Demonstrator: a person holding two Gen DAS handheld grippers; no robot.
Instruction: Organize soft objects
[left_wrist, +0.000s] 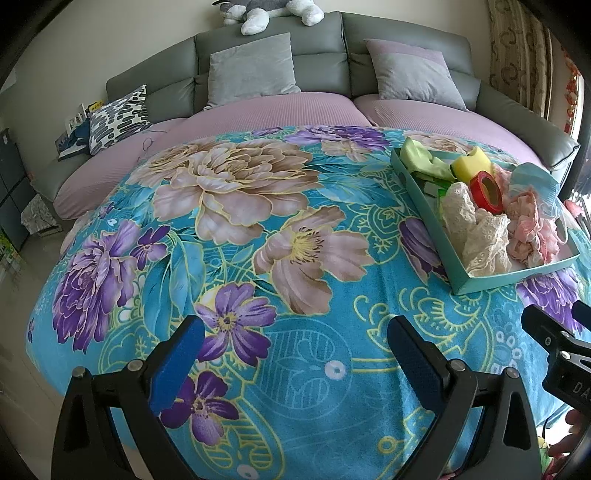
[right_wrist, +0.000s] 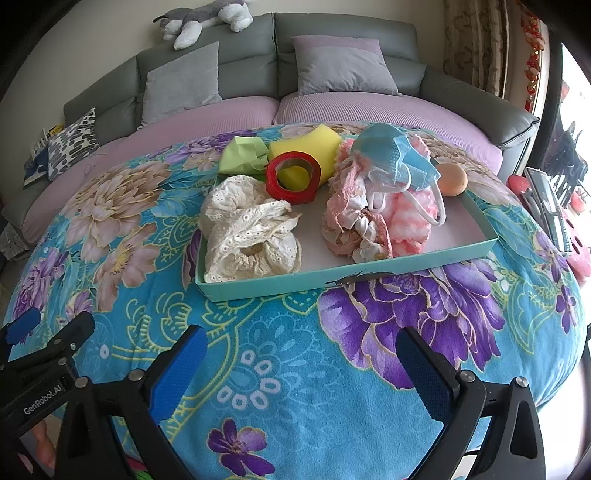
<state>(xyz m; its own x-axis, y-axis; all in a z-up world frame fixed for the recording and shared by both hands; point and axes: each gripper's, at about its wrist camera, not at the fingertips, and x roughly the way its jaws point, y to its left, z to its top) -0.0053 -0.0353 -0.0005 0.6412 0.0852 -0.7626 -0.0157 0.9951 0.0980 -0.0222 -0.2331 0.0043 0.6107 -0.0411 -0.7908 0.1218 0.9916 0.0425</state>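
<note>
All the soft things lay heaped in the teal tray: cream lace, pink lace, blue mask, sponge. Both the left gripper and right gripper hung spread and empty, short of the tray; gathering finished or sorting ahead, either fitted

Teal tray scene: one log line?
left gripper open, empty | right gripper open, empty | shallow teal cardboard tray full, untouched
</note>
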